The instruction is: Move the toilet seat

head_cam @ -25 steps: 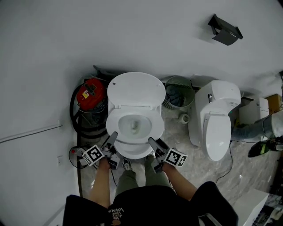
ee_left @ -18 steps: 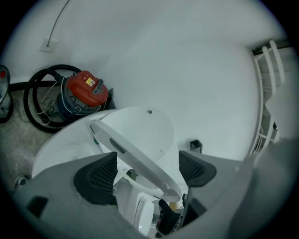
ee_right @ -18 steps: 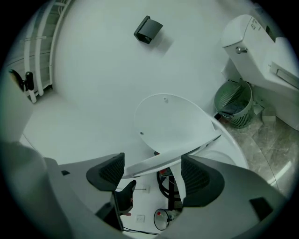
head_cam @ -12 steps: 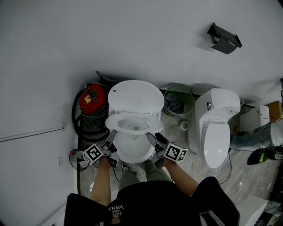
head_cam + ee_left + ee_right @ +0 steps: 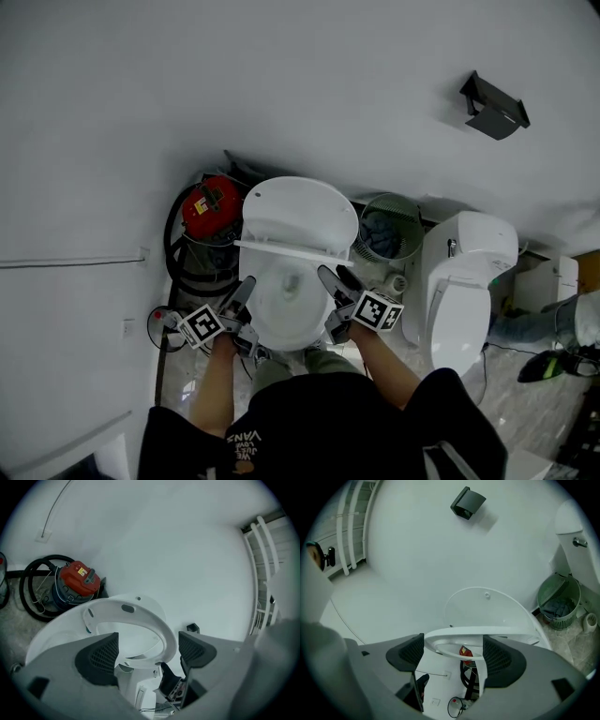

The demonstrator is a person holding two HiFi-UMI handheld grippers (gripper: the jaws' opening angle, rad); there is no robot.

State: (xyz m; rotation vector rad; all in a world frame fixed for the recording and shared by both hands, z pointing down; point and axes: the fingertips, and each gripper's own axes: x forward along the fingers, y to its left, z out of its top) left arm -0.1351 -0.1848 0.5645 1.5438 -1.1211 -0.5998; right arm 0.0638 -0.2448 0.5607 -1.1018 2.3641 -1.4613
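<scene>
The white toilet stands against the wall with its lid point(image 5: 300, 208) upright. Its seat point(image 5: 292, 250) is tilted far up, edge-on in the head view, above the open bowl point(image 5: 284, 314). My left gripper point(image 5: 241, 293) is at the seat's left side and my right gripper point(image 5: 332, 277) at its right side. In the left gripper view the seat ring's point(image 5: 140, 616) underside shows between the wide-apart jaws of the left gripper point(image 5: 147, 651). The right gripper point(image 5: 452, 653) is also open, with the seat's rim point(image 5: 478, 633) across the gap and the lid point(image 5: 487, 609) behind.
A red vacuum point(image 5: 211, 206) with a black hose sits left of the toilet. A green basket point(image 5: 386, 232) and a paper roll point(image 5: 395, 281) are to its right, then a second white toilet point(image 5: 466, 281). A black box point(image 5: 494, 105) hangs on the wall. A person's leg point(image 5: 544, 323) is far right.
The seat has swung from flat on the bowl up to steeply tilted near the lid. Both grippers rose and moved forward with it.
</scene>
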